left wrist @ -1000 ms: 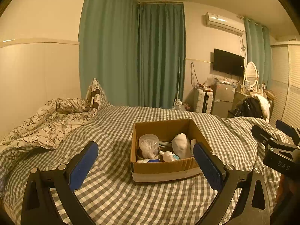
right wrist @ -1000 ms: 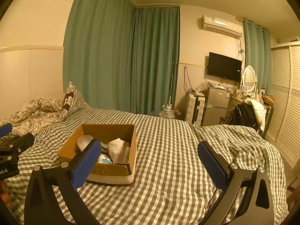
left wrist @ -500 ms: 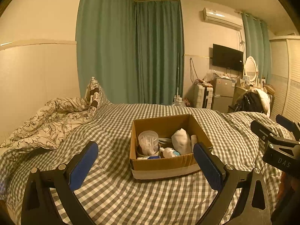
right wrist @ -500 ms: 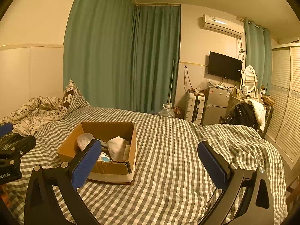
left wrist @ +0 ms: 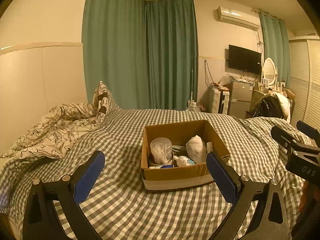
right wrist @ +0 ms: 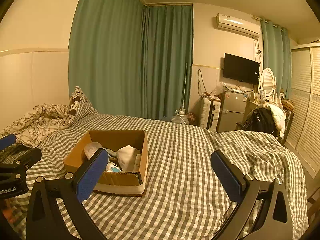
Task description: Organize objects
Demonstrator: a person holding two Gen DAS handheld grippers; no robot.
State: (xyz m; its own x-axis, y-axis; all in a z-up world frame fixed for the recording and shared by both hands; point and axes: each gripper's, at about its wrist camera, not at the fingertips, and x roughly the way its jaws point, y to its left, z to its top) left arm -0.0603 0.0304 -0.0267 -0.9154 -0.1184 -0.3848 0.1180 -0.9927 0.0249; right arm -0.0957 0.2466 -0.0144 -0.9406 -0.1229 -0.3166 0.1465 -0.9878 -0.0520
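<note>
An open cardboard box sits on the checked bedspread. It holds a clear round tub, a white bundle, a small white and blue tube and other small items. My left gripper is open and empty, held just in front of the box. My right gripper is open and empty, to the right of the box. Each gripper shows at the edge of the other's view.
A crumpled floral quilt and a pillow lie at the left by the wall. Green curtains hang behind the bed. A small fridge, a suitcase and a chair with clothes stand at the right.
Both views have shifted slightly; the box now sits a little lower and closer in the left wrist view. Both grippers stay open and empty.
</note>
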